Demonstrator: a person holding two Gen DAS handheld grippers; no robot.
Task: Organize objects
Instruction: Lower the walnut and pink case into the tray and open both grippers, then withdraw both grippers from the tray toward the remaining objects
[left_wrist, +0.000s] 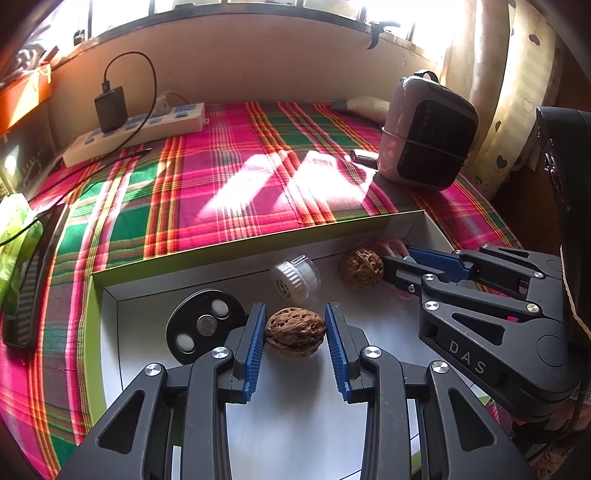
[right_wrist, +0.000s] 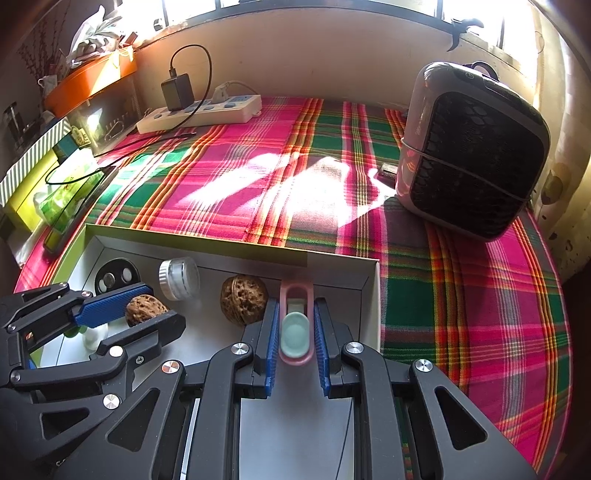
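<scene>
- A worktop under a pink, green and orange plaid cloth (left_wrist: 229, 177), sun-patched, runs to a cream wall below bright windows.
- On it: a white power strip (left_wrist: 136, 129) with a black charger, and a small pink-and-black heater (right_wrist: 476, 147).
- A shallow white box (left_wrist: 258, 240) sits at the near edge.
- Left gripper (left_wrist: 295, 332): fingers clamped on a walnut (left_wrist: 295, 334) inside the box.
- Right gripper (right_wrist: 295, 332): fingers pressed on a pink-and-mint clip (right_wrist: 295, 328) by the box's right wall.
- A second walnut (right_wrist: 243, 299), a clear jar (right_wrist: 179, 278) and a black disc (left_wrist: 205, 325) lie within the box.
</scene>
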